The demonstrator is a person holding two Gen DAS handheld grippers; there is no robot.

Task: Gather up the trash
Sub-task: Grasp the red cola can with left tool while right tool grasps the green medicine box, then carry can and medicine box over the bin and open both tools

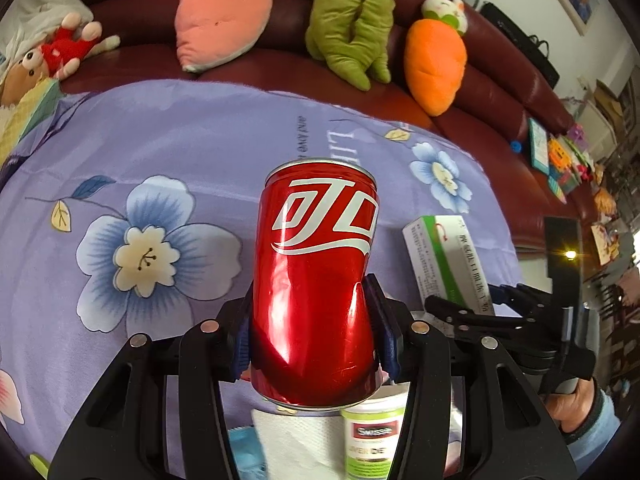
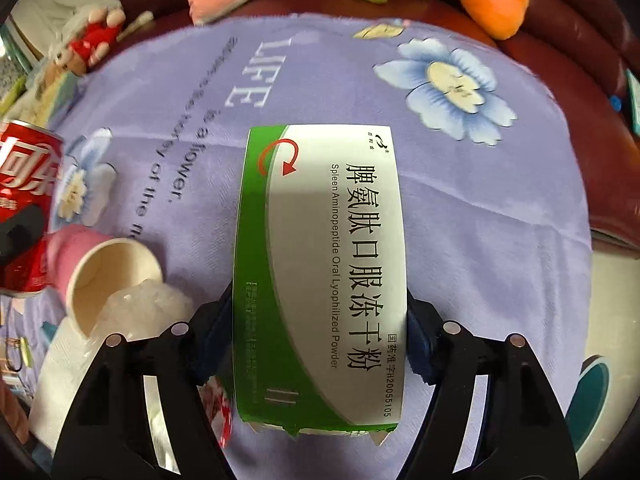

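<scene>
Gripper-held red can (image 1: 316, 280), long axis upright

My left gripper (image 1: 314, 332) with glossy black arms, round silver rivets, ribbed dark-blue pads (image 1: 386, 332), my right gripper (image 2: 320, 332) of matching black build, a light-blue sleeve (image 1: 596, 436) with dark cuff at my wrist

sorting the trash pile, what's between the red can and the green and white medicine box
In the right wrist view, a tipped pink paper cup with crumpled clear plastic at its mouth lies between the red can and the medicine box.
</scene>
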